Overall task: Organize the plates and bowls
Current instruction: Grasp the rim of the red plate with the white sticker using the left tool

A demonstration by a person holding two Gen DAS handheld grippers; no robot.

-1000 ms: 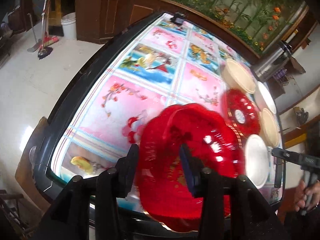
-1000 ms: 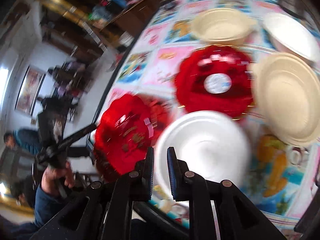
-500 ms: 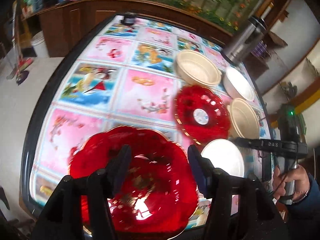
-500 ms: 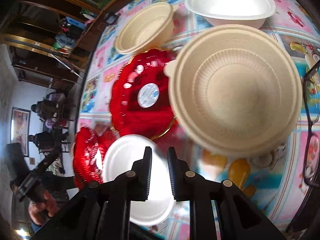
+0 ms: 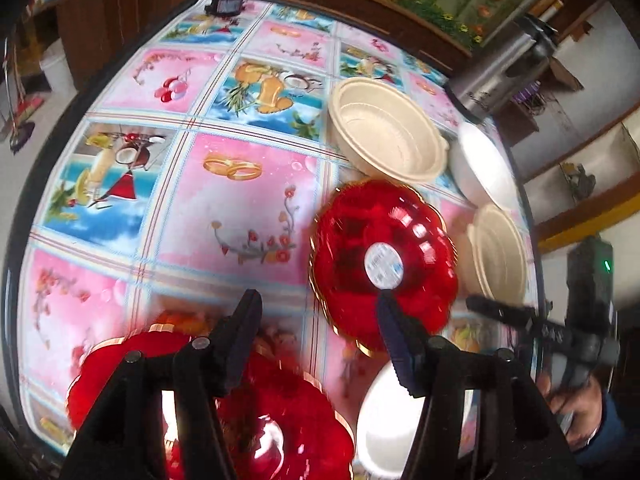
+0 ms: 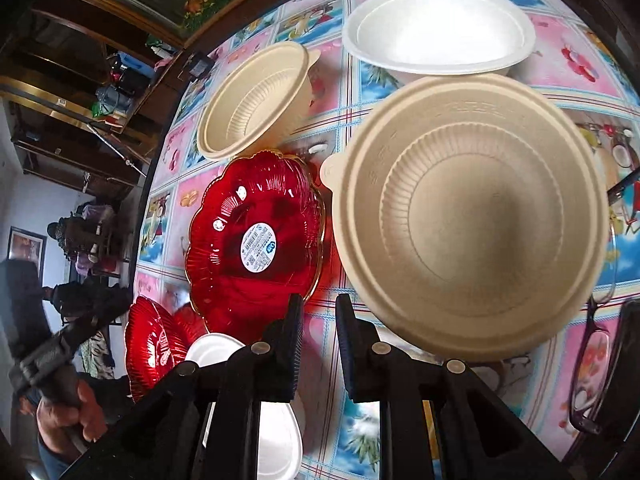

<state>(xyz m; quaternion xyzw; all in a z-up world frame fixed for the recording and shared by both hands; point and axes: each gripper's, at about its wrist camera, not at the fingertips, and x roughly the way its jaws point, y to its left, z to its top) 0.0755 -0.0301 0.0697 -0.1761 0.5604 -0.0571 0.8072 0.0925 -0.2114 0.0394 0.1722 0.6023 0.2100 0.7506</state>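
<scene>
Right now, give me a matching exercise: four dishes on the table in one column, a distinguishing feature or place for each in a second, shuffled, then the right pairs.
Things:
1. red plate
2. white bowl
3. large beige bowl
4. second red plate

Features:
A. plain smooth inside, farthest back in the right wrist view
B. round white sticker at its centre
C. lies under the left gripper, at the table's near edge
D. ribbed inside, tab on its rim

Pairs: 1-B, 2-A, 3-D, 4-C
</scene>
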